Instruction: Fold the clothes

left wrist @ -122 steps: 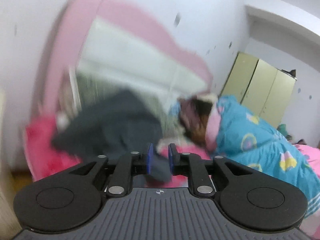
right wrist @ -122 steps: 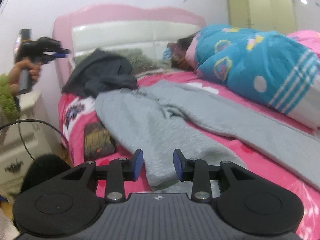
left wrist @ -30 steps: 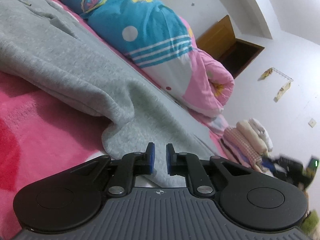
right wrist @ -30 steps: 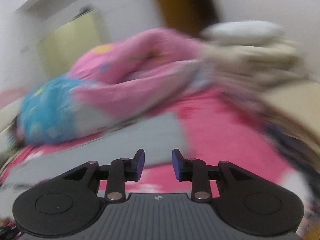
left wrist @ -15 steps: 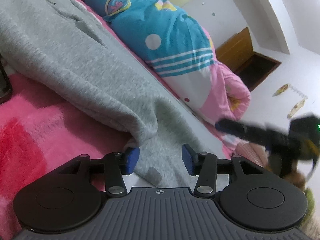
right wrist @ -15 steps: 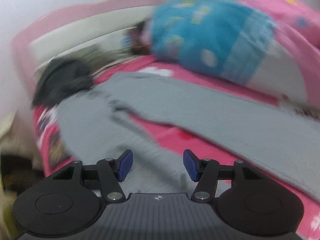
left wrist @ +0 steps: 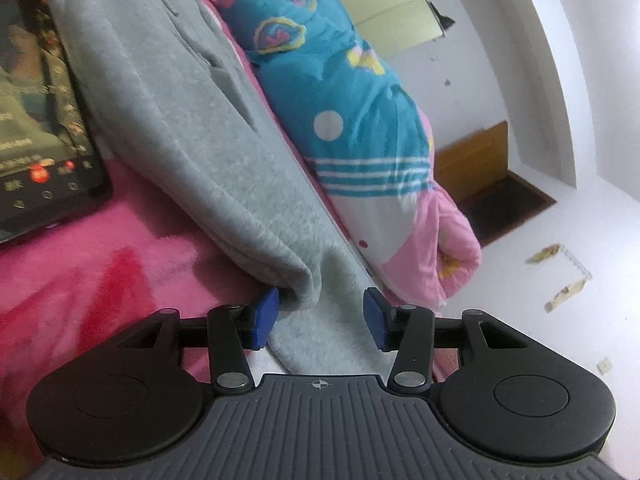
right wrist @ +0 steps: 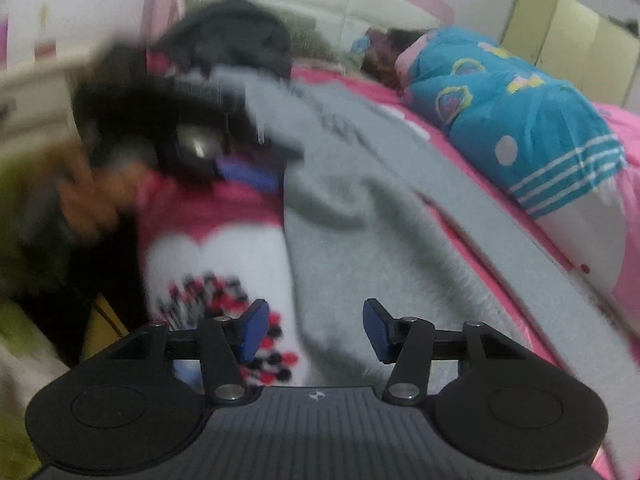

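Observation:
Grey sweatpants [left wrist: 192,128] lie spread over the pink bed blanket [left wrist: 100,288]. My left gripper [left wrist: 320,316] stands open low over the bed, and a folded edge of the grey fabric rises between its blue pads [left wrist: 266,316] without being pinched. The right wrist view is blurred. It shows the left gripper [right wrist: 248,168] and the hand [right wrist: 80,200] that holds it at the near edge of the sweatpants [right wrist: 380,220]. My right gripper [right wrist: 312,328] hangs over the grey cloth near the bed's edge. Its jaws are closing, still wide apart, and the pads do not press on the fabric.
A tablet [left wrist: 36,120] with a lit screen lies on the blanket left of the pants. A rolled blue and pink quilt [right wrist: 520,120] lines the far side. A dark garment [right wrist: 236,40] is heaped by the pink headboard. Yellow-green wardrobe [right wrist: 580,40] stands behind.
The left gripper went from nearly shut to open and rolled, with the grey fold now between its pads. The right gripper swung from the foot of the bed towards the headboard and sank over the pants.

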{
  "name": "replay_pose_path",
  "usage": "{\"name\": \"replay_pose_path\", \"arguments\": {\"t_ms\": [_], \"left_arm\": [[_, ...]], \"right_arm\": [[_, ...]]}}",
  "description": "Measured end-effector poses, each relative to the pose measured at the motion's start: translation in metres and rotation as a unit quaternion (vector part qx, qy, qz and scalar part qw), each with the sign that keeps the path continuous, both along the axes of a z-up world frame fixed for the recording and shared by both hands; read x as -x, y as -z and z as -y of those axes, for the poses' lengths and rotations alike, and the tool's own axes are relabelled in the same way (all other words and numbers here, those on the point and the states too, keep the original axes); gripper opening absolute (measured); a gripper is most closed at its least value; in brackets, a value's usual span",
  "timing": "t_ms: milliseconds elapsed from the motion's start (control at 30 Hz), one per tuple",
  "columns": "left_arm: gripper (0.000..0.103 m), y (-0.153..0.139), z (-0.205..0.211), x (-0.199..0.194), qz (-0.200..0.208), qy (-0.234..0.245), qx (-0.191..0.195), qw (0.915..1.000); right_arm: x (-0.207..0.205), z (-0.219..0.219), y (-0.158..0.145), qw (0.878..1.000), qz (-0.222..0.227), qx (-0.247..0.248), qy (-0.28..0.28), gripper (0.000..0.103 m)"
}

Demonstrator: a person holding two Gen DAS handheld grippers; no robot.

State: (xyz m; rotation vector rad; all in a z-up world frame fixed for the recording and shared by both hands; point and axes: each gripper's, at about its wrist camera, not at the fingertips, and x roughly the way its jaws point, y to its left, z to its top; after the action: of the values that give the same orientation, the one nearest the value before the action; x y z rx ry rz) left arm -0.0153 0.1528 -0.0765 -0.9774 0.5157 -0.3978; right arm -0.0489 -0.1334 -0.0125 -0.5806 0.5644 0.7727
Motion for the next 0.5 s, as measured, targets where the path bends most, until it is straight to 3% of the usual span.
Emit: {"name": "replay_pose_path", "arguments": {"t_ms": [67, 133, 233, 433, 500], "left_arm": [[0.046, -0.002, -0.001, 0.001, -0.004, -0.004, -0.001, 1.0], [0.047, 0.0, 0.0, -0.002, -0.013, -0.004, -0.002, 0.9999], [0.05, 0.005, 0.0, -0.01, -0.029, -0.008, -0.002, 0.9995], [0.047, 0.008, 0.0, -0.021, -0.037, -0.024, -0.002, 0.999], [0.034, 0.003, 0.001, -0.018, -0.031, -0.029, -0.02, 0.9989]], "right_arm": [[0.001, -0.008, 0.017, 0.999, 0.022, 0.027, -0.001, 0.047], [-0.002, -0.012, 0.03, 0.999, 0.028, 0.037, 0.005, 0.036], [-0.011, -0.003, 0.023, 0.999, 0.011, 0.001, 0.036, 0.002], [-0.006, 0.027, -0.012, 0.995, 0.019, -0.058, 0.077, 0.002], [0.005, 0.032, -0.025, 0.995, 0.017, -0.075, 0.063, 0.002]]}}
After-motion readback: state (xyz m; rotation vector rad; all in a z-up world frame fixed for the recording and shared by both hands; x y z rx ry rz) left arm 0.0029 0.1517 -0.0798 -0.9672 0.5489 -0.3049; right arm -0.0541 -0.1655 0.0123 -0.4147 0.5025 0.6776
